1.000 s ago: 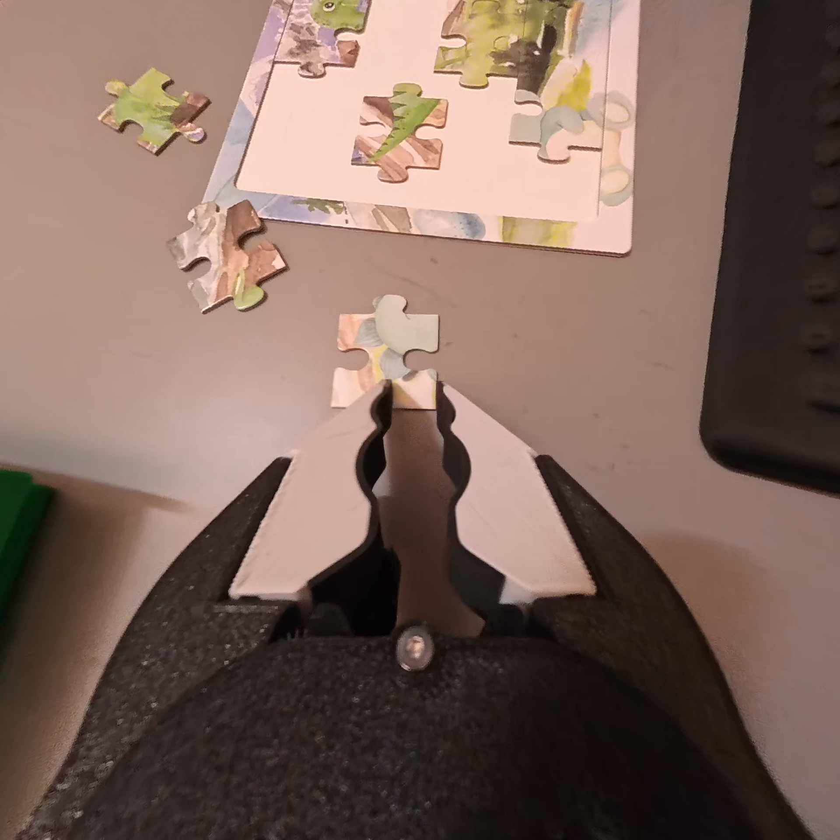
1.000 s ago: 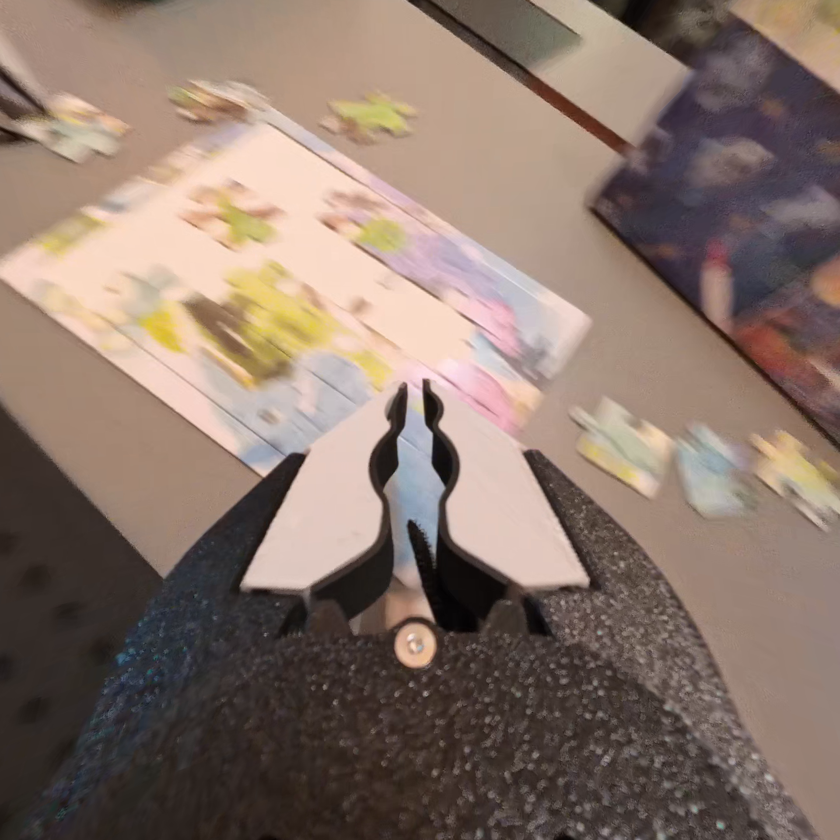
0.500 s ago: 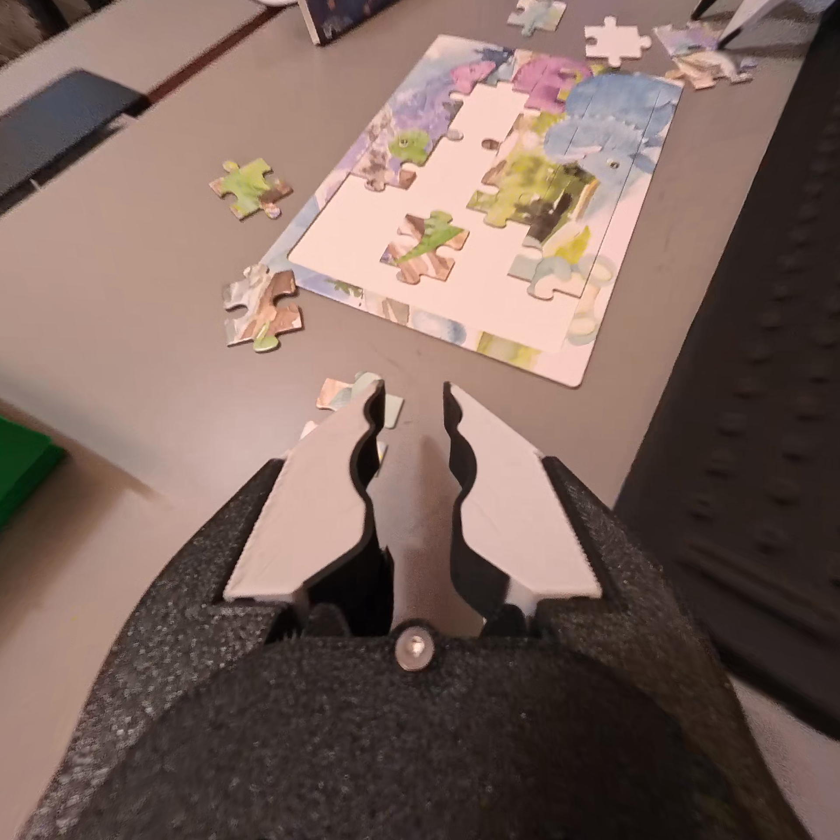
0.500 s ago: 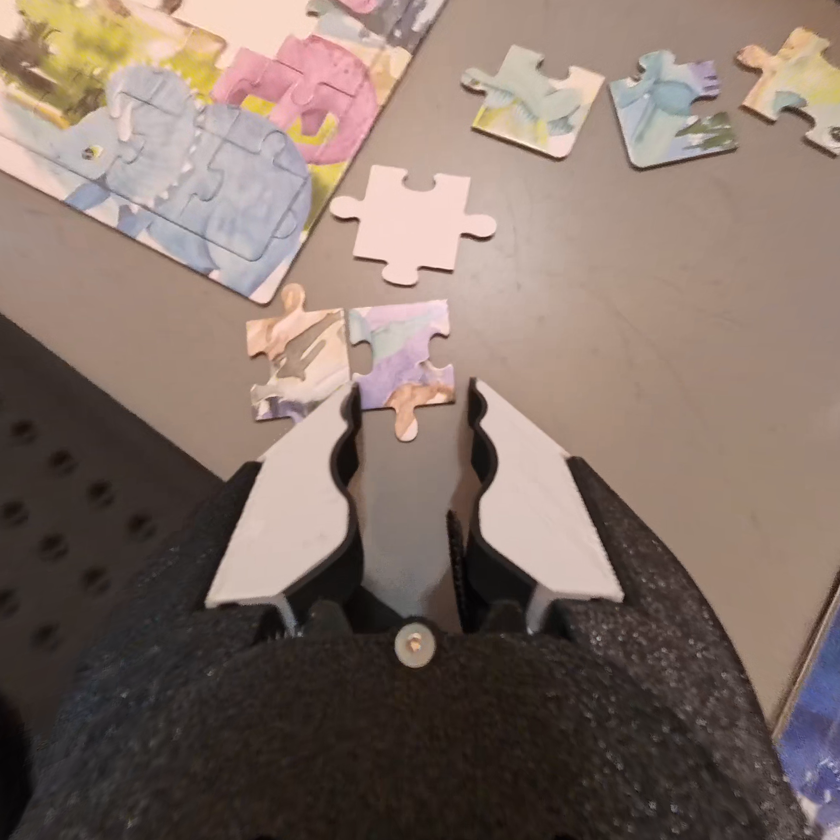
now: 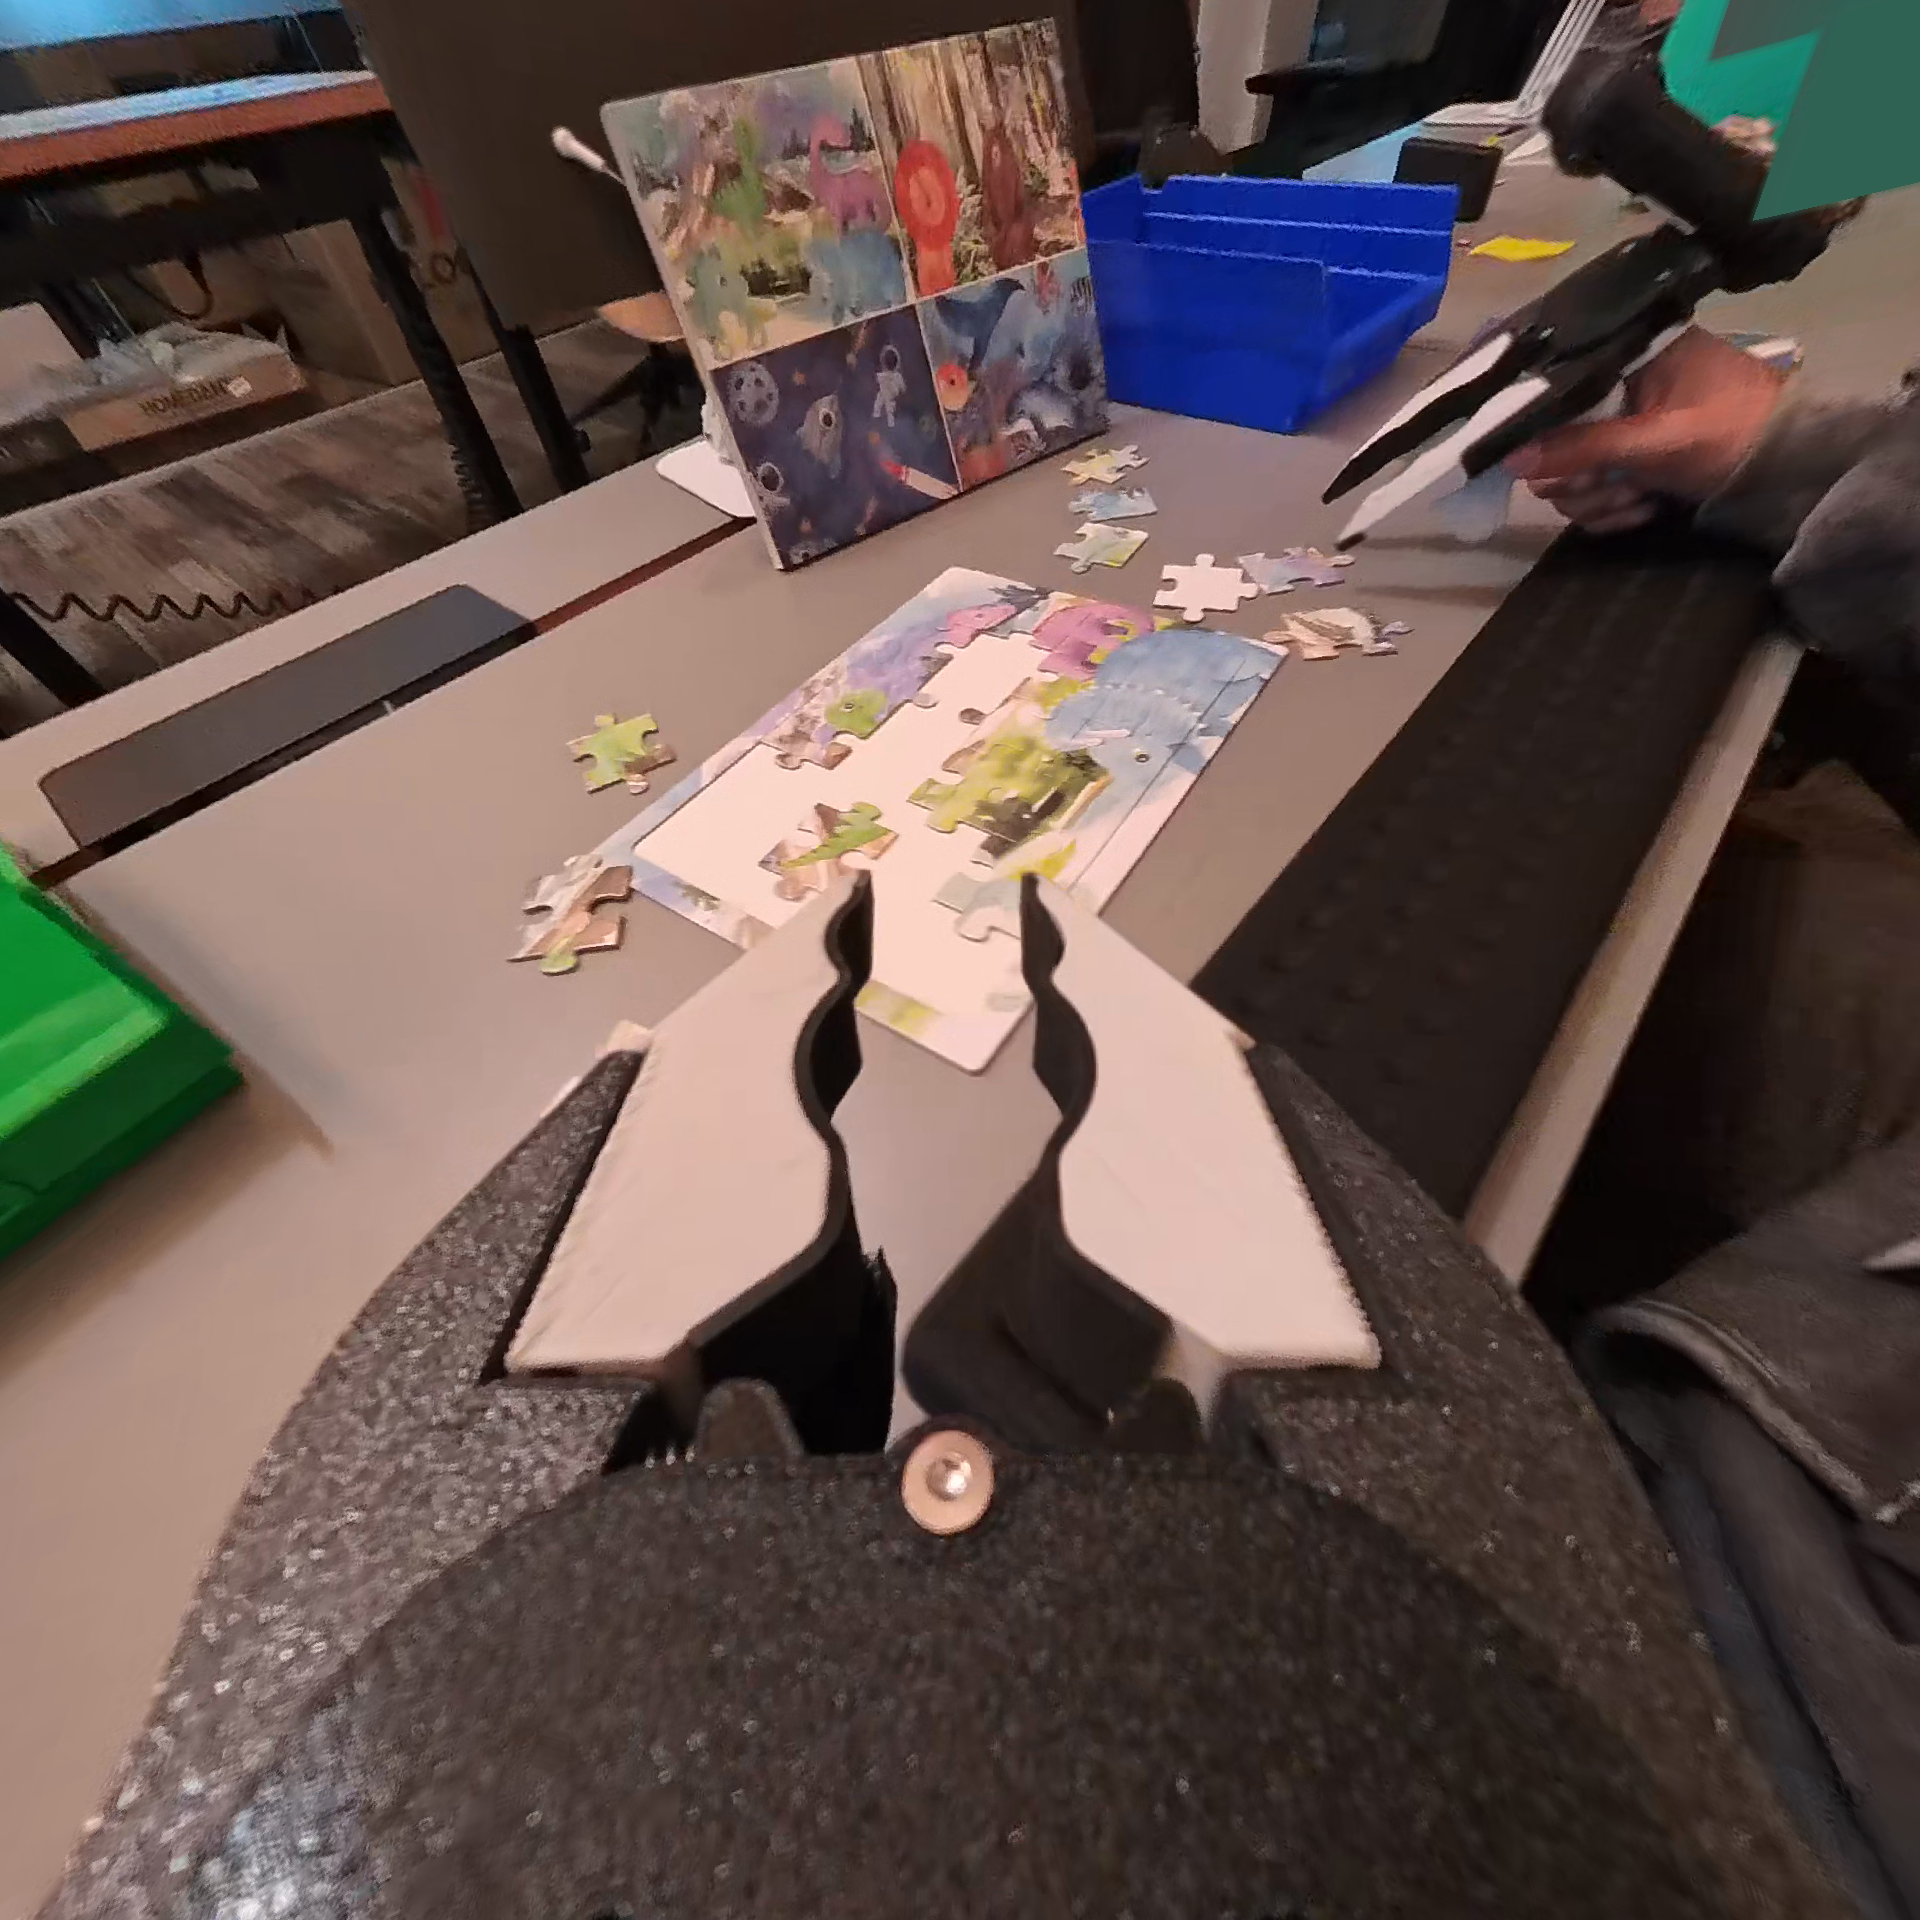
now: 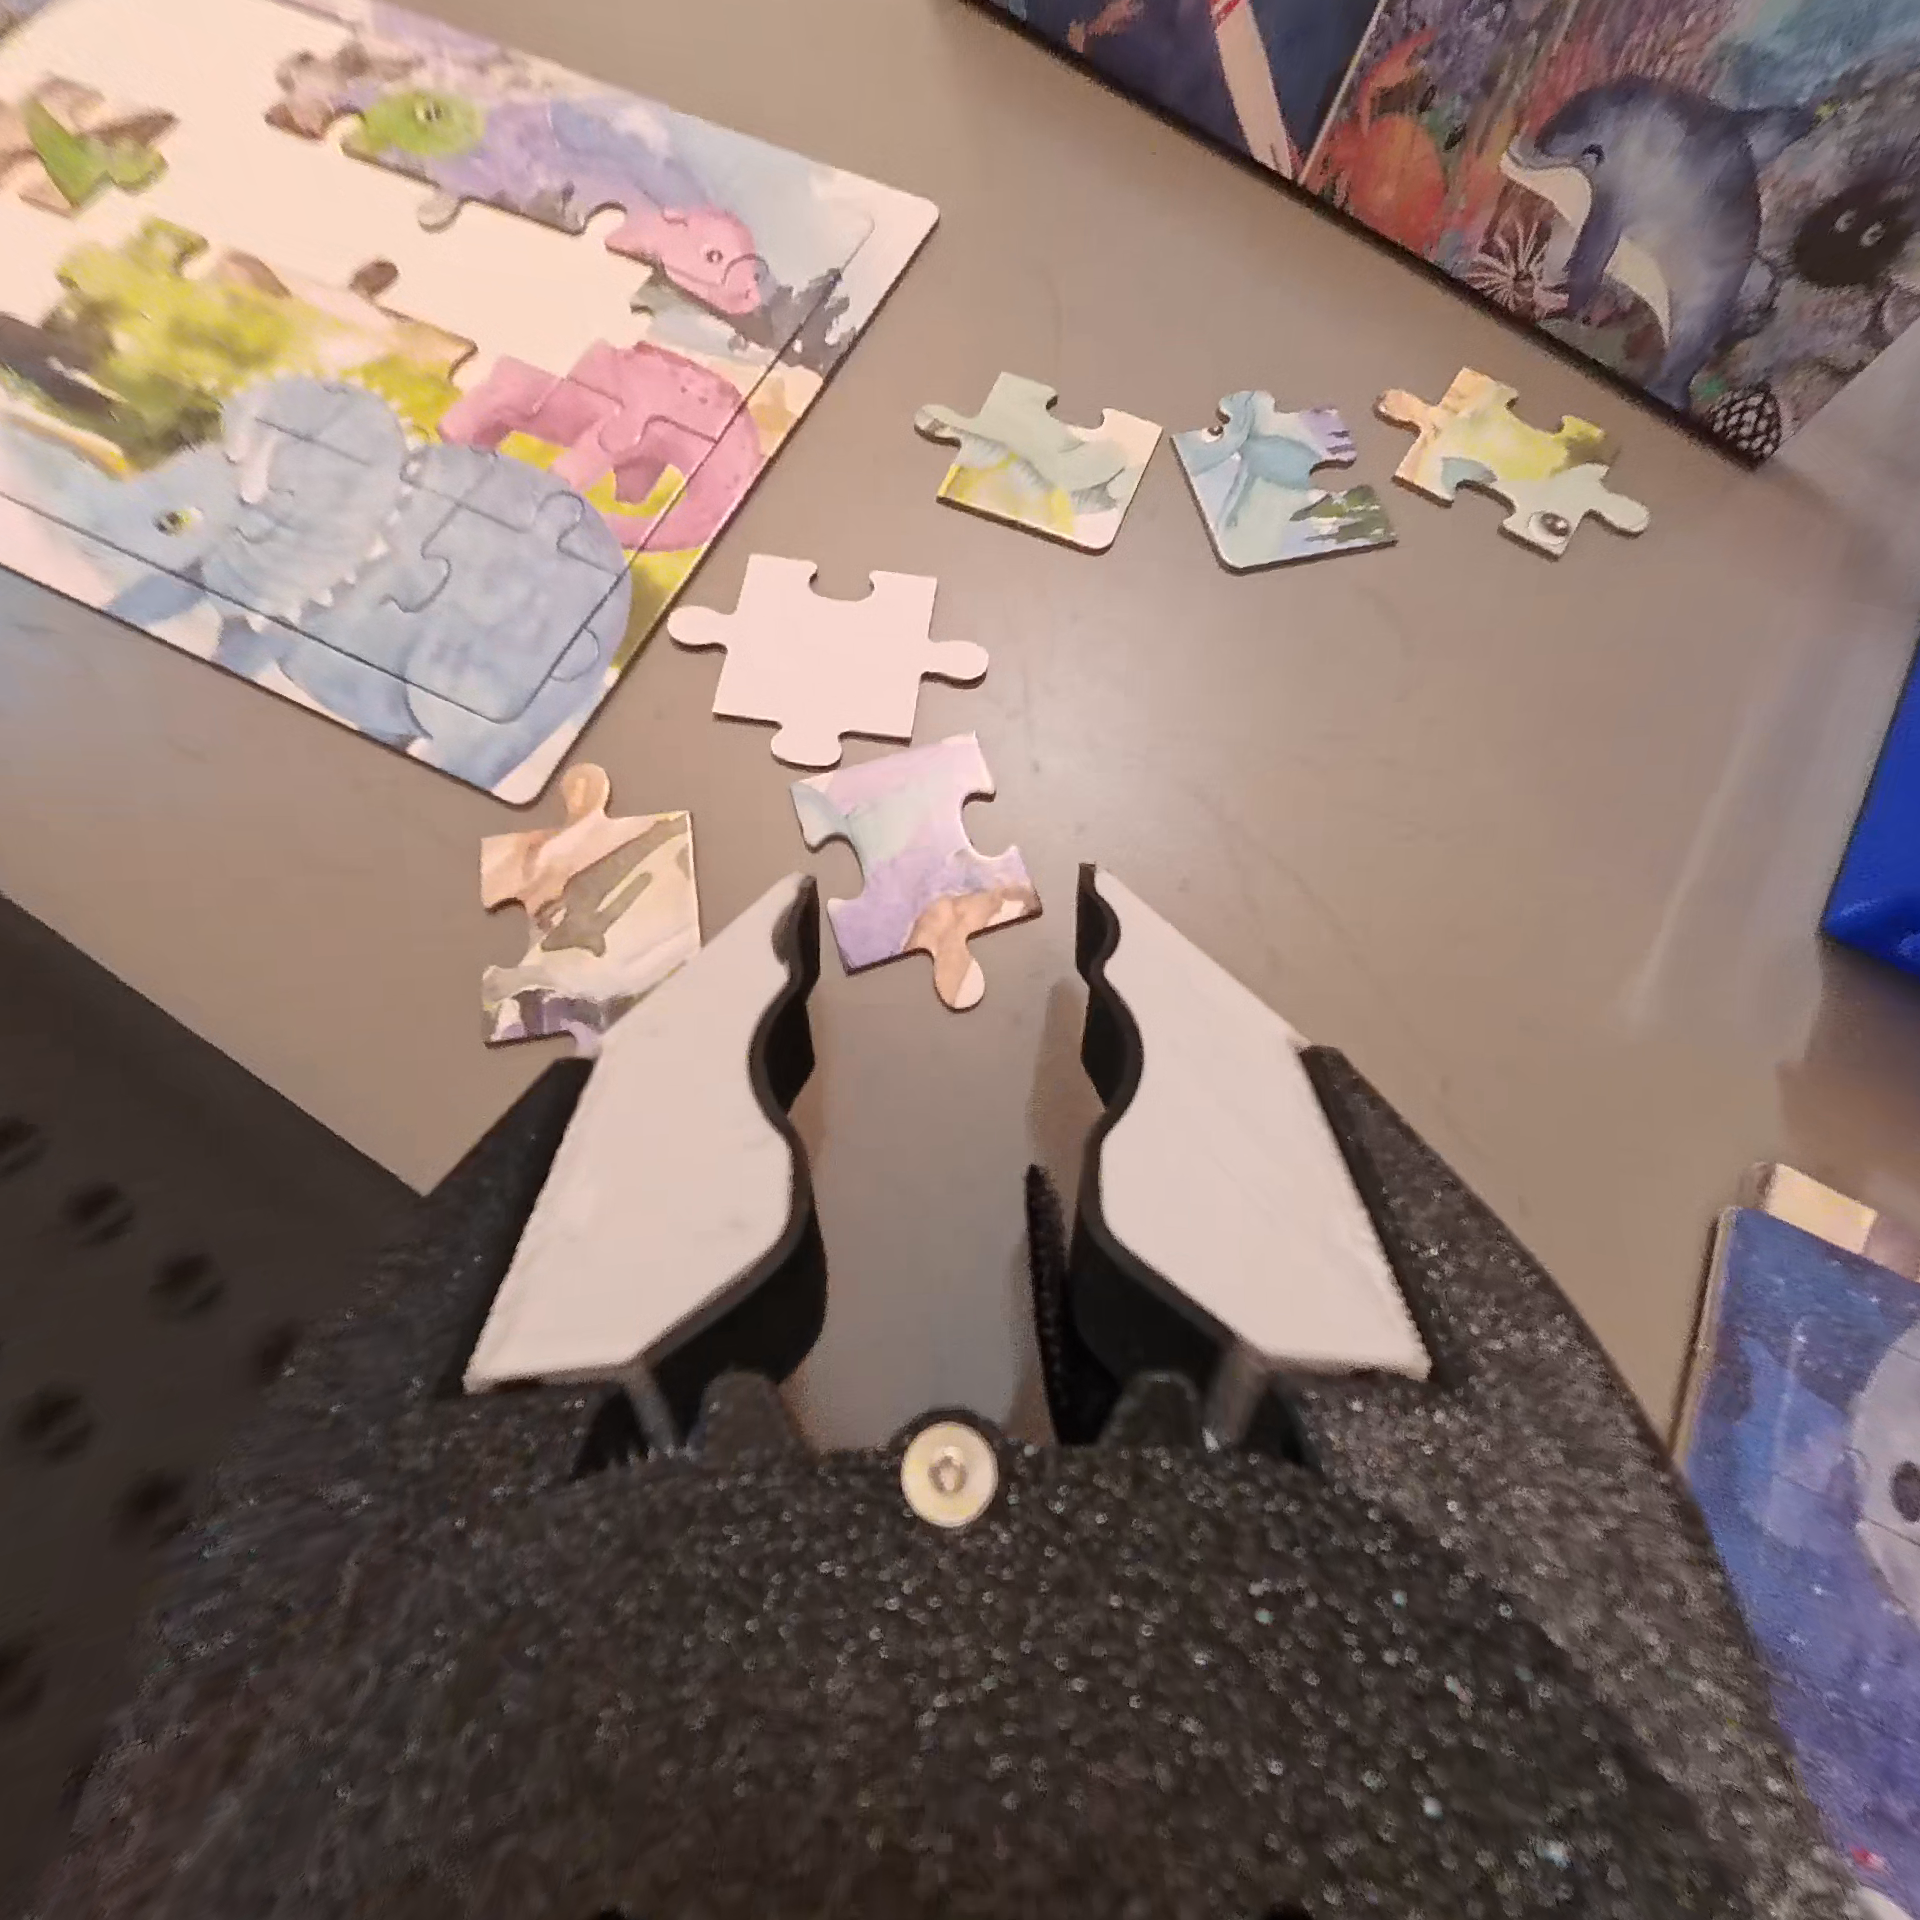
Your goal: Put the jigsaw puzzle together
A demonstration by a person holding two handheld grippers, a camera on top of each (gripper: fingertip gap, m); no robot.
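- Left wrist view: the left gripper is held spread and empty above the tabletop, near the close edge of the puzzle board, which is only partly filled. It is best kept clear of the board while the other gripper works. The right gripper is seen farther off, angled down at the loose pieces.
- Right wrist view: the right gripper is spread wide with nothing in it, and the purple piece lies flat just ahead between its tips. A thin, flat piece is judged hard to pinch, so one edge should be caught squarely, without nudging the white piece or the beige piece beside it.
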